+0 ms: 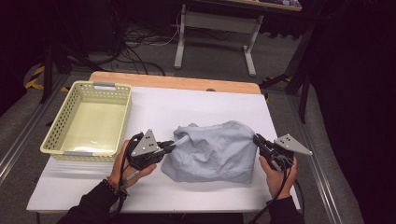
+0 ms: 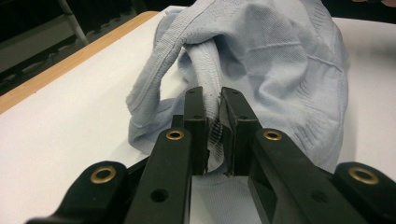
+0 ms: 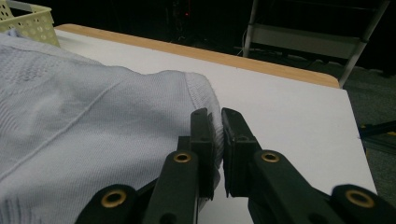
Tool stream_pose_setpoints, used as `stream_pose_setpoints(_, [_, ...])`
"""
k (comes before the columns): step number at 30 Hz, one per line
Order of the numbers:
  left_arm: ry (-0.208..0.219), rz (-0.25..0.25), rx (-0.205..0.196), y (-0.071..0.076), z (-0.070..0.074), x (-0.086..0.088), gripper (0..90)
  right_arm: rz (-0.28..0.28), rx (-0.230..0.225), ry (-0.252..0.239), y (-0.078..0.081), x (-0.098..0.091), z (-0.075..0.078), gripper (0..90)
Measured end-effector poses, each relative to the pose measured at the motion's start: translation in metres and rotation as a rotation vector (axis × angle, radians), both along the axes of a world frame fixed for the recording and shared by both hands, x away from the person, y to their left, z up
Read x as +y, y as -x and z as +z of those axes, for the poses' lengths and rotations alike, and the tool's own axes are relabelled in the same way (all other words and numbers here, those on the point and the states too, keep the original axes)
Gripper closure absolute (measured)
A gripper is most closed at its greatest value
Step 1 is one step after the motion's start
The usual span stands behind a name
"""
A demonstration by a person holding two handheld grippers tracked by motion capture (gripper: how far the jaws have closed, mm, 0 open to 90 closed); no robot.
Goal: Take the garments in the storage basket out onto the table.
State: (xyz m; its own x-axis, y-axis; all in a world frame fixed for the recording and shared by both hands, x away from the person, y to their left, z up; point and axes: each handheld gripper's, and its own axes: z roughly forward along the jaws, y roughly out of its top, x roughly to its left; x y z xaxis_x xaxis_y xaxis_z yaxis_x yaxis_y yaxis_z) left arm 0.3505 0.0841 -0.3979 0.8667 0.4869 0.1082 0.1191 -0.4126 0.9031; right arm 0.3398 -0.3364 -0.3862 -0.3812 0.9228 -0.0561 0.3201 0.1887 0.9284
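A pale blue knitted garment lies bunched in the middle of the white table. My left gripper is at its left edge, shut on a hem of the cloth that runs up between the black jaws. My right gripper is at the garment's right edge, shut on a ribbed edge. In the left gripper view the garment rises in folds beyond the jaws; in the right gripper view the garment spreads out to the left. A hand holds each gripper from the near side.
A pale yellow plastic basket stands at the table's left, and its corner appears in the right gripper view. The table's wooden far edge runs behind. Bare white tabletop lies beyond the garment. Cables and a desk frame are on the floor beyond.
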Motion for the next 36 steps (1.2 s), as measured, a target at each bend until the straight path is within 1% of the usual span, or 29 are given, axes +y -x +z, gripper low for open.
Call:
stream_pose_setpoints(1, [0.002,0.008,0.002,0.000,0.001,0.003,81.5,0.007,-0.006,-0.012,0.001,0.002,0.000,84.7])
stream_pose_setpoints(3, [0.001,0.016,0.009,-0.001,0.001,0.006,81.2,0.017,-0.007,-0.004,0.002,0.005,0.001,84.5])
stream_pose_setpoints(5, [-0.017,0.028,0.017,-0.003,0.000,0.007,81.2,0.031,-0.001,-0.003,0.002,0.008,0.001,83.5])
stream_pose_setpoints(6, [-0.017,0.028,0.017,-0.003,0.000,0.007,80.8,0.039,-0.002,0.006,0.002,0.010,0.000,82.2])
stream_pose_setpoints(8, [-0.036,0.054,0.025,-0.005,-0.004,0.004,77.0,0.053,-0.005,0.009,0.001,0.013,-0.003,75.6])
stream_pose_setpoints(9, [-0.036,0.054,0.025,-0.005,-0.004,0.004,74.5,0.053,-0.005,0.009,0.001,0.013,-0.003,75.6])
stream_pose_setpoints(10, [-0.045,0.078,0.020,-0.006,-0.005,0.004,74.5,0.050,-0.005,0.017,0.000,0.015,-0.004,70.1])
stream_pose_setpoints(11, [-0.041,0.082,0.018,-0.006,-0.005,0.004,73.3,0.039,0.006,0.026,-0.002,0.016,-0.007,56.8])
stream_pose_setpoints(12, [-0.036,0.083,0.015,-0.006,-0.004,0.005,73.3,0.039,0.006,0.026,-0.002,0.016,-0.007,56.8])
stream_pose_setpoints(13, [-0.037,0.096,0.001,-0.005,-0.003,0.007,73.3,0.043,0.006,0.023,-0.001,0.015,-0.009,54.9])
stream_pose_setpoints(14, [-0.037,0.096,0.001,-0.005,-0.003,0.007,72.9,0.043,0.006,0.023,-0.001,0.015,-0.009,54.9])
stream_pose_setpoints(15, [-0.031,0.099,-0.006,-0.003,-0.001,0.009,72.4,0.059,0.002,0.019,0.001,0.013,-0.009,50.1])
stream_pose_setpoints(17, [-0.038,0.098,-0.009,-0.001,-0.001,0.009,71.8,0.066,-0.001,0.019,0.003,0.013,-0.009,49.9])
stream_pose_setpoints(18, [-0.042,0.100,-0.019,0.002,0.000,0.010,71.8,0.059,-0.005,0.031,0.006,0.011,-0.010,49.1])
stream_pose_setpoints(20, [-0.053,0.089,-0.035,0.009,0.001,0.010,68.2,0.066,0.020,0.044,0.015,0.006,-0.016,48.6])
stream_pose_setpoints(22, [-0.054,0.074,-0.044,0.017,0.002,0.010,65.7,0.065,0.039,0.057,0.020,0.003,-0.021,48.6])
stream_pose_setpoints(23, [-0.045,0.057,-0.046,0.022,0.003,0.009,62.5,0.071,0.050,0.065,0.023,0.002,-0.023,48.6])
stream_pose_setpoints(24, [-0.045,0.057,-0.046,0.022,0.003,0.009,59.4,0.071,0.050,0.065,0.023,0.002,-0.023,48.6])
stream_pose_setpoints(25, [-0.041,0.036,-0.043,0.028,0.002,0.008,59.4,0.079,0.060,0.065,0.027,-0.001,-0.027,49.3])
stream_pose_setpoints(26, [-0.038,0.004,-0.026,0.035,-0.002,0.005,55.3,0.094,0.088,0.066,0.035,-0.004,-0.033,51.8])
stream_pose_setpoints(27, [-0.043,-0.015,-0.015,0.040,-0.006,0.002,53.6,0.106,0.100,0.062,0.037,-0.004,-0.036,51.9])
stream_pose_setpoints(28, [-0.043,-0.015,-0.015,0.040,-0.006,0.002,51.3,0.123,0.114,0.066,0.040,-0.005,-0.039,52.7])
stream_pose_setpoints(29, [-0.074,-0.027,-0.009,0.044,-0.010,-0.001,51.3,0.123,0.114,0.066,0.040,-0.005,-0.039,52.7])
stream_pose_setpoints(30, [-0.096,-0.042,0.003,0.047,-0.016,-0.004,47.5,0.133,0.130,0.079,0.043,-0.004,-0.042,53.1])
stream_pose_setpoints(31, [-0.159,-0.079,0.020,0.052,-0.027,-0.010,46.5,0.162,0.156,0.097,0.048,-0.003,-0.047,53.8])
stream_pose_setpoints(32, [-0.159,-0.079,0.020,0.052,-0.027,-0.010,45.9,0.182,0.171,0.099,0.050,-0.002,-0.050,53.8])
stream_pose_setpoints(33, [-0.195,-0.089,0.051,0.054,-0.037,-0.015,45.9,0.202,0.186,0.102,0.052,-0.002,-0.052,53.7])
stream_pose_setpoints(34, [-0.195,-0.089,0.051,0.054,-0.037,-0.015,46.0,0.214,0.193,0.110,0.054,-0.001,-0.054,53.6])
stream_pose_setpoints(36, [-0.240,-0.109,0.069,0.051,-0.049,-0.023,46.7,0.231,0.222,0.126,0.054,0.001,-0.059,52.6])
